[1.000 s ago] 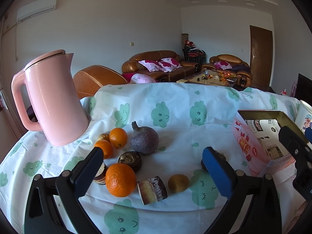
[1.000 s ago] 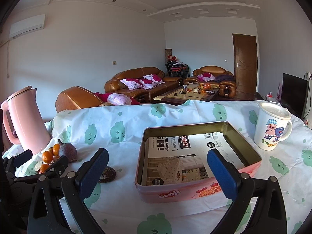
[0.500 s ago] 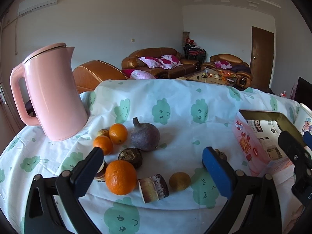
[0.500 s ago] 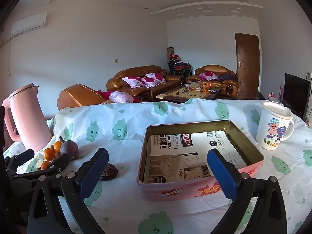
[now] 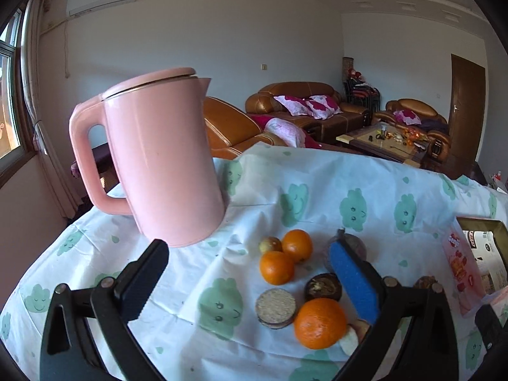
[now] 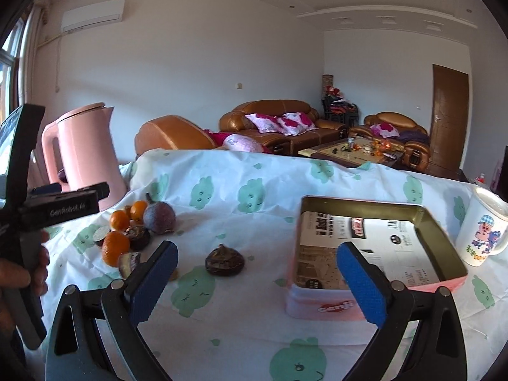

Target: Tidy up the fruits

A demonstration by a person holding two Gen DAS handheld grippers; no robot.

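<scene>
Now both grippers' fingers wide apart, empty: L over oranges, R nr tin.

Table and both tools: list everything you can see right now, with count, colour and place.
oranges: three, orange, in the fruit cluster right of the kettle
purple fruit: one, dull purple, behind the cluster
dark round fruit: one, brown, alone between cluster and tin
cut pieces: several, tan and dark, among the oranges
kettle: one, pink, far left
tin: one, pink outside, gold inside, paper-lined, right
mug: one, white with cartoon, far right
tablecloth: white, green prints
left tool: open, empty
right tool: open, empty
hand: holding the left tool
</scene>
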